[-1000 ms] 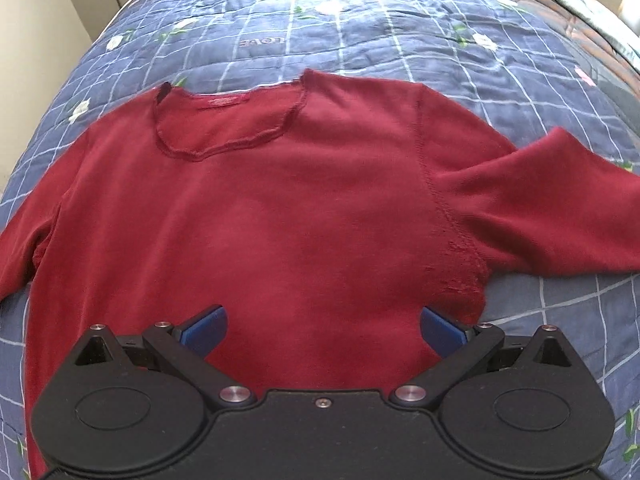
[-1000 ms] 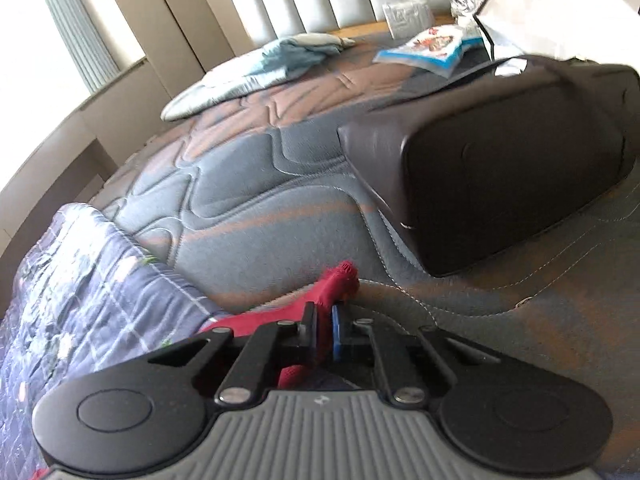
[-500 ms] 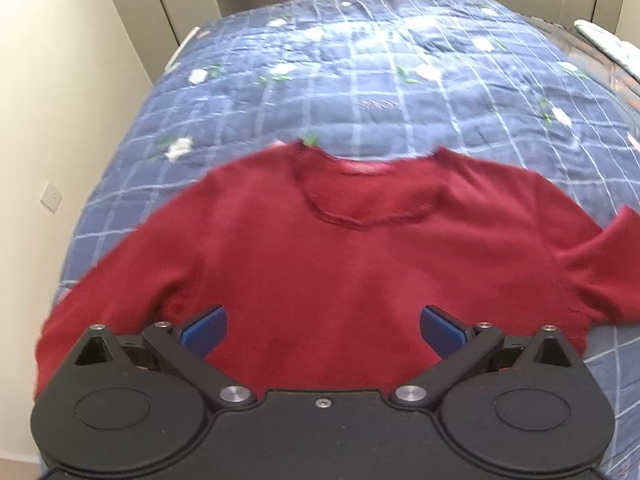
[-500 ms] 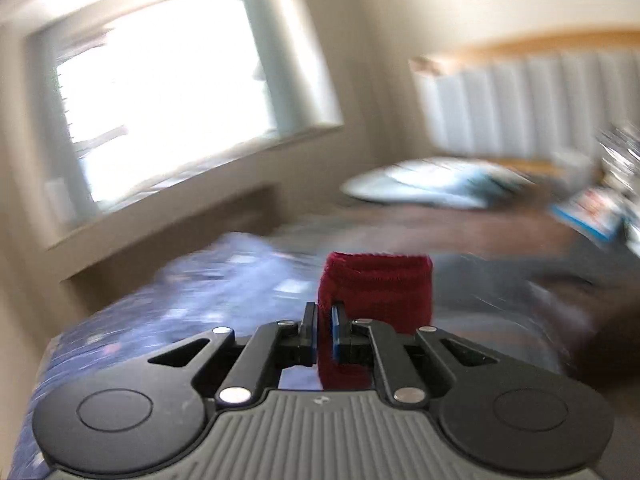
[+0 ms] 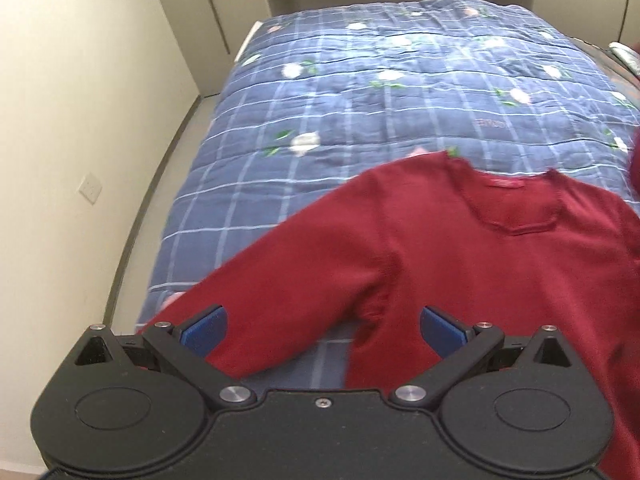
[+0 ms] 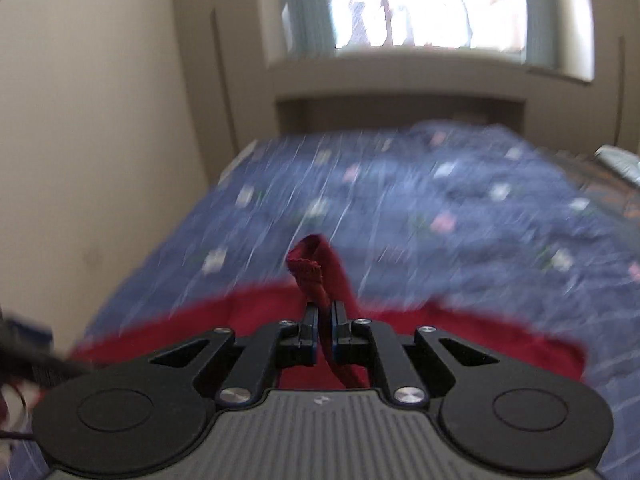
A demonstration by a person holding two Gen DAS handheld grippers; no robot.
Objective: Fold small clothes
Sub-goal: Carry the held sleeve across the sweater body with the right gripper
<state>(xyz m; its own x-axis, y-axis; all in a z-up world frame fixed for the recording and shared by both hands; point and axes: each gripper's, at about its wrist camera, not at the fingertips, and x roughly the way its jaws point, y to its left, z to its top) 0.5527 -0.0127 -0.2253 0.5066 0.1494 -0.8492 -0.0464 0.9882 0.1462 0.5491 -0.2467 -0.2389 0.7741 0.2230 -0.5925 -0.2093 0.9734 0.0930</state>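
— Where does the red sweater [image 5: 480,264] lie at this moment?

— Spread face up on the blue checked quilt [image 5: 360,92], neckline away from the cameras. Its left sleeve [image 5: 288,292] runs as a long diagonal from the shoulder down toward the bed's left edge, directly under the left gripper [image 5: 324,326], whose blue pads [image 5: 204,328] stand wide apart with nothing between them.

— And the other hand?

— The right gripper [image 6: 325,332] is clamped on the right sleeve cuff [image 6: 310,268], raised above the sweater's body; that view is blurred.

— Which sleeve is nearer which gripper?

— The left one sits beside the left sleeve and armpit seam; the lifted cuff looks bound across the chest, so the fold line would run along the sweater's length.

— Anything in the way?

— Little: cream wall [image 5: 80,120] and a strip of floor at left, a window [image 6: 420,4] beyond the bed. The sleeve end lies close to the quilt's edge and could slip off.
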